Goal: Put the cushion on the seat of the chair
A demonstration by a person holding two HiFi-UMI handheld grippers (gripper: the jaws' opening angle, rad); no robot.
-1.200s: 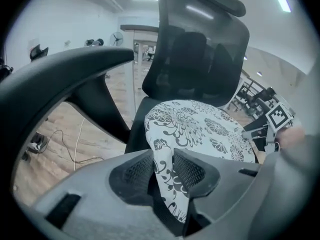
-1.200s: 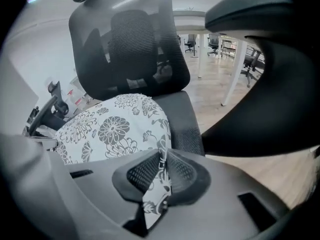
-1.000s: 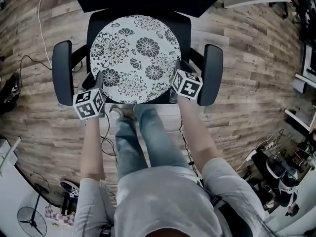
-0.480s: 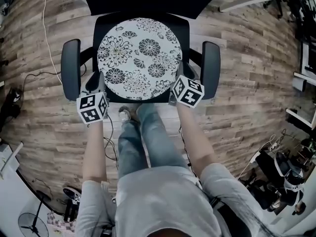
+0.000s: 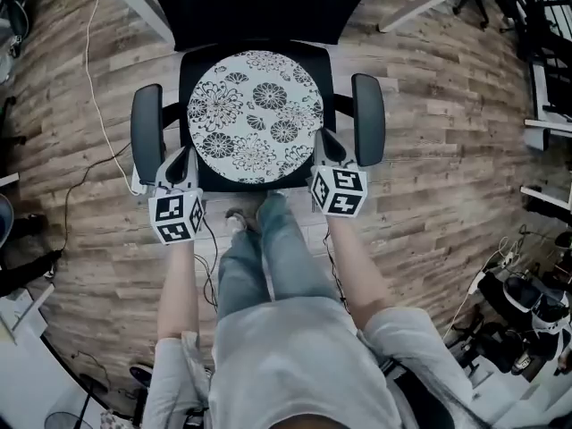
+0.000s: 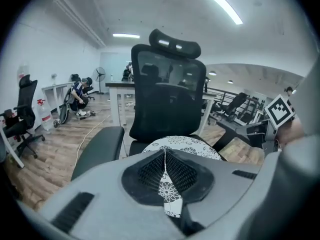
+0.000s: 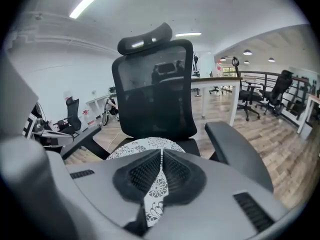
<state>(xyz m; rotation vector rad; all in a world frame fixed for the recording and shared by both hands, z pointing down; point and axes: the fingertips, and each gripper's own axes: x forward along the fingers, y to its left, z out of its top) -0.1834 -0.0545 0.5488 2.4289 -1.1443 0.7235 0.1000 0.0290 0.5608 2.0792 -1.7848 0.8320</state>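
Observation:
The round white cushion (image 5: 255,119) with black flower print lies flat on the black seat (image 5: 259,184) of the office chair. My left gripper (image 5: 185,157) hovers at the seat's front left corner, above the cushion's edge and clear of it. My right gripper (image 5: 323,141) hovers at the front right corner the same way. In the left gripper view the pads of my left gripper (image 6: 165,154) meet, and the cushion (image 6: 182,144) shows beyond them. In the right gripper view my right gripper (image 7: 161,154) is shut too, with the cushion (image 7: 145,146) lying past it. Nothing is held.
The chair has a tall mesh backrest (image 6: 167,94) and two padded armrests (image 5: 147,132) (image 5: 367,119) beside the grippers. The person's legs (image 5: 268,248) stand just before the seat. A white cable (image 5: 94,105) runs over the wooden floor at left. Desks, other chairs and a crouching person (image 6: 80,96) are farther off.
Both grippers have risen and drawn back from the cushion's front edge toward the person. The cushion stays flat on the seat.

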